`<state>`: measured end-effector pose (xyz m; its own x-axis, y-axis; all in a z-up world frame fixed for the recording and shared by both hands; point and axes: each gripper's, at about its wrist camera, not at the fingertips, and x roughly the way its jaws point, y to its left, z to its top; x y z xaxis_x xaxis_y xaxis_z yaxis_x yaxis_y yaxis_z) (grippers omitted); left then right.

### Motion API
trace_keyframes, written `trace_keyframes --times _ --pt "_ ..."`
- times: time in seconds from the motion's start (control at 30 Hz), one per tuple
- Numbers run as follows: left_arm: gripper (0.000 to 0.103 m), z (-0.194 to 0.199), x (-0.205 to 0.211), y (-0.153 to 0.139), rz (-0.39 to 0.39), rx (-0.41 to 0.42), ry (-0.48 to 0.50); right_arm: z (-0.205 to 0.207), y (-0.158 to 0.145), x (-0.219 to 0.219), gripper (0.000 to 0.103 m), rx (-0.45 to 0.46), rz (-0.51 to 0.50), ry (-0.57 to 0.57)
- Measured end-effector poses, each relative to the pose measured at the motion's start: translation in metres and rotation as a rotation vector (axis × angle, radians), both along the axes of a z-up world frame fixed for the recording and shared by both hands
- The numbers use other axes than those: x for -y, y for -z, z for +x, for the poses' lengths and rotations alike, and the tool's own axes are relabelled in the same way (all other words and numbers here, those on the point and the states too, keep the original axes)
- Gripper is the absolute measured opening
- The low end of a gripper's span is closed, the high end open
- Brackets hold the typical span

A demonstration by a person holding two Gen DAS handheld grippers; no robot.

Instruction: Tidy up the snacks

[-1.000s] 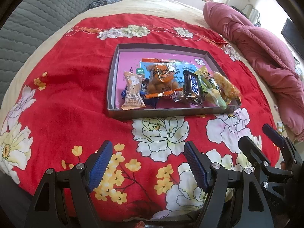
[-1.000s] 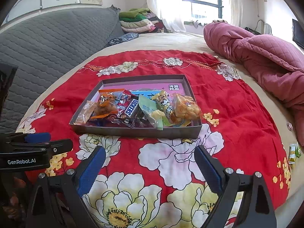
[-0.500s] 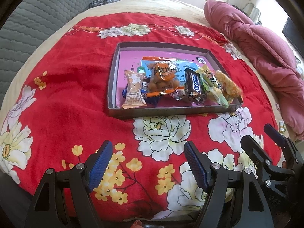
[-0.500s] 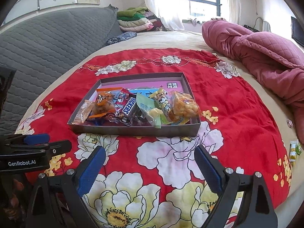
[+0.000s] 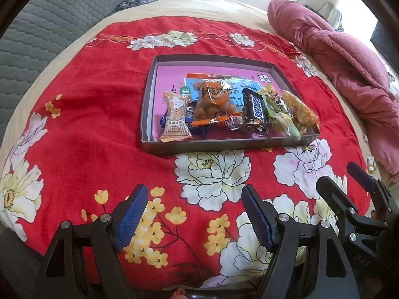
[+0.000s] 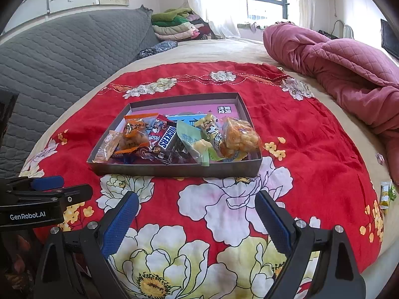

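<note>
A shallow grey box (image 5: 149,99) (image 6: 174,168) with a pink floor lies on a red flowered blanket (image 5: 87,124) on the bed. Along its near side lie several snacks: a beige packet (image 5: 174,117), an orange bag (image 5: 214,99) (image 6: 133,134), a Snickers bar (image 5: 255,111) (image 6: 168,138), a green packet (image 6: 197,142) and a yellow puffed snack (image 5: 300,111) (image 6: 239,138). My left gripper (image 5: 194,214) is open and empty, above the blanket in front of the box. My right gripper (image 6: 197,218) is open and empty, also in front of the box.
A crumpled pink quilt (image 5: 349,57) (image 6: 336,59) lies at the right. A grey quilted headboard (image 6: 62,49) stands at the left. A small green and yellow packet (image 6: 386,194) lies at the bed's right edge. Folded clothes (image 6: 174,25) are stacked far back.
Both views have tilted up slightly, so the box sits a little lower and nearer in frame. Both grippers stay open and empty.
</note>
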<state>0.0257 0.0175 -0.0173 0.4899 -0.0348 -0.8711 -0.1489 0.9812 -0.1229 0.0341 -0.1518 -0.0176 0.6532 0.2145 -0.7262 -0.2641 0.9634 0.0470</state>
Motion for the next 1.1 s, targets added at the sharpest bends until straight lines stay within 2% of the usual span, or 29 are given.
trace_keyframes --times 1.1 --pt "0.079 0.0015 -0.0006 0.0028 0.015 -0.008 0.005 0.0018 0.0054 0.0022 0.094 -0.009 0.006 0.011"
